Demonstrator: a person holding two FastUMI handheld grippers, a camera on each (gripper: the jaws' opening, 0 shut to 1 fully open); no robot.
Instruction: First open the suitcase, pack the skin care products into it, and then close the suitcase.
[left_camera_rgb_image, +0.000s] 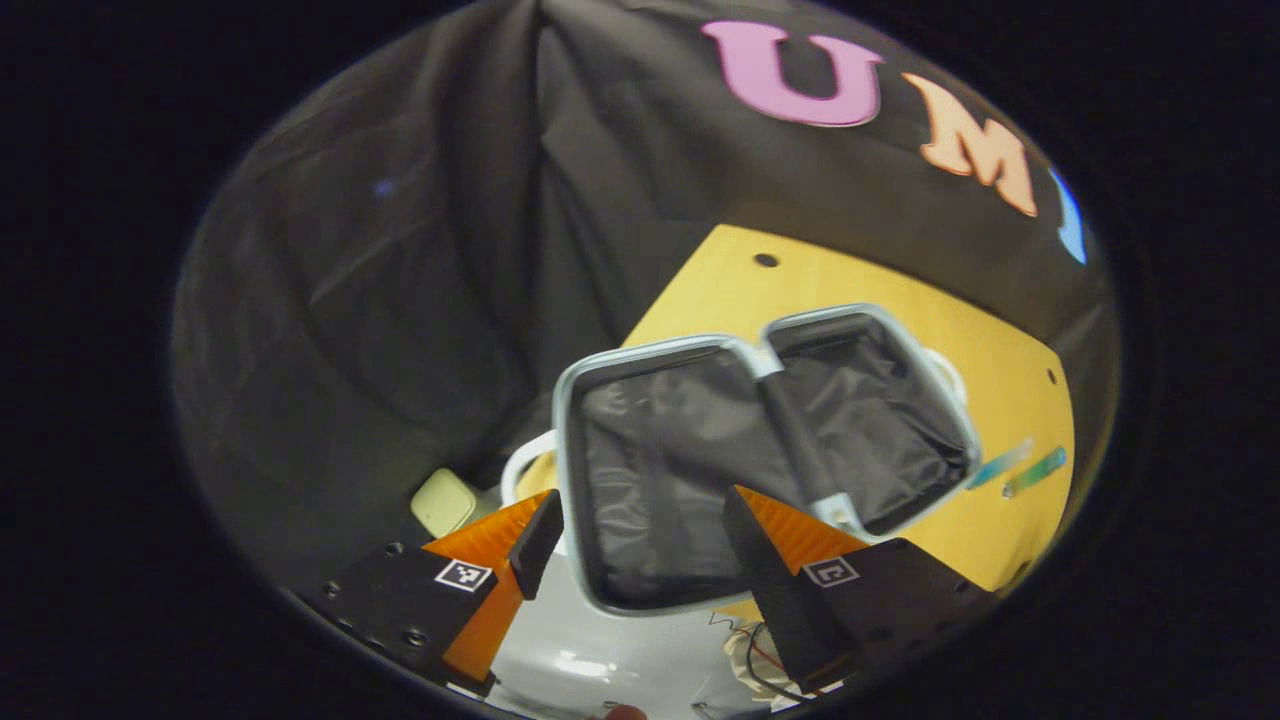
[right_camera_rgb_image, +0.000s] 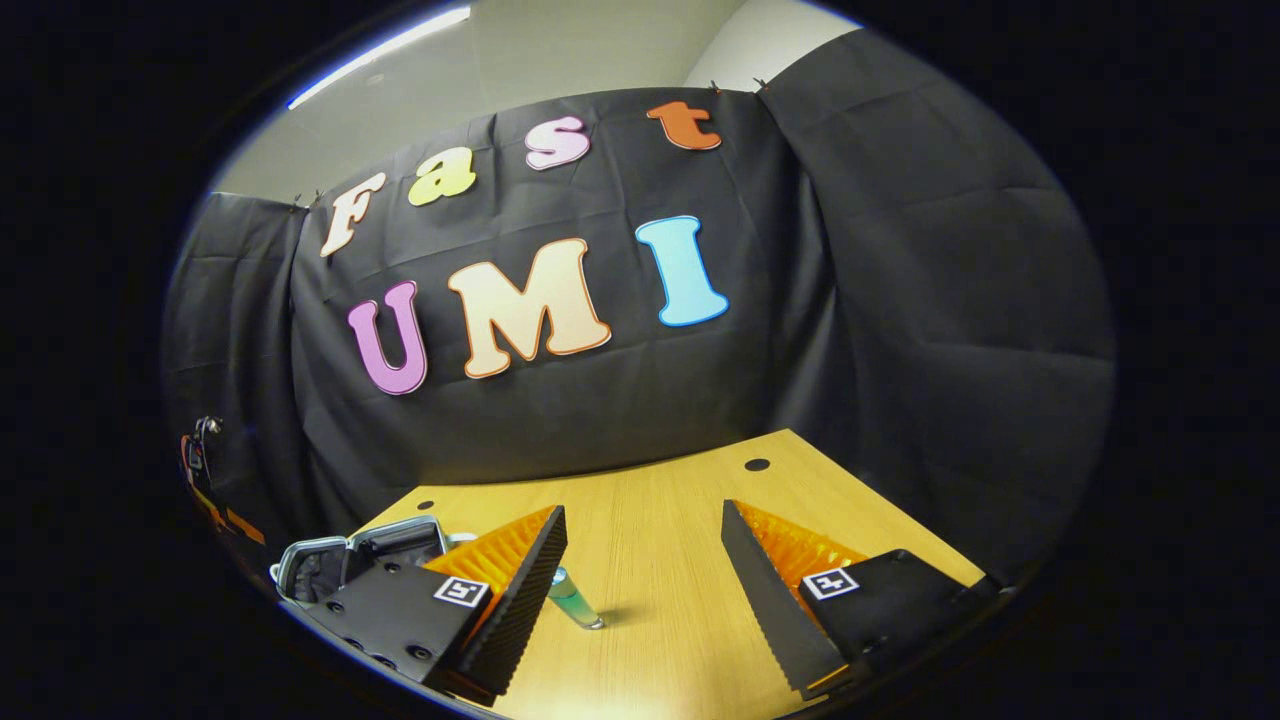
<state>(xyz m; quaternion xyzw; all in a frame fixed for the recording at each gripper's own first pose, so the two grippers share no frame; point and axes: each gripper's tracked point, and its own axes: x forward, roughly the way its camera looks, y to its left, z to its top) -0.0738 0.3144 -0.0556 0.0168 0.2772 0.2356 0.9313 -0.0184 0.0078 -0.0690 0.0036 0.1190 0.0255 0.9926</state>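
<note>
So the suitcase (left_camera_rgb_image: 760, 450) lies open on the desk (left_camera_rgb_image: 1000, 400), two tubes (left_camera_rgb_image: 1015, 468) beside it; left tool (left_camera_rgb_image: 640, 545) and right tool (right_camera_rgb_image: 640, 560) both spread, holding nothing.

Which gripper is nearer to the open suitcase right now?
Left. The left gripper hangs right over the open suitcase, jaws apart. The right gripper sits off to its side over the table, by a tube.

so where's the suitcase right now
In the left gripper view the suitcase lies open on the wooden table, just ahead of the left gripper, with two tubes beside it.
</note>
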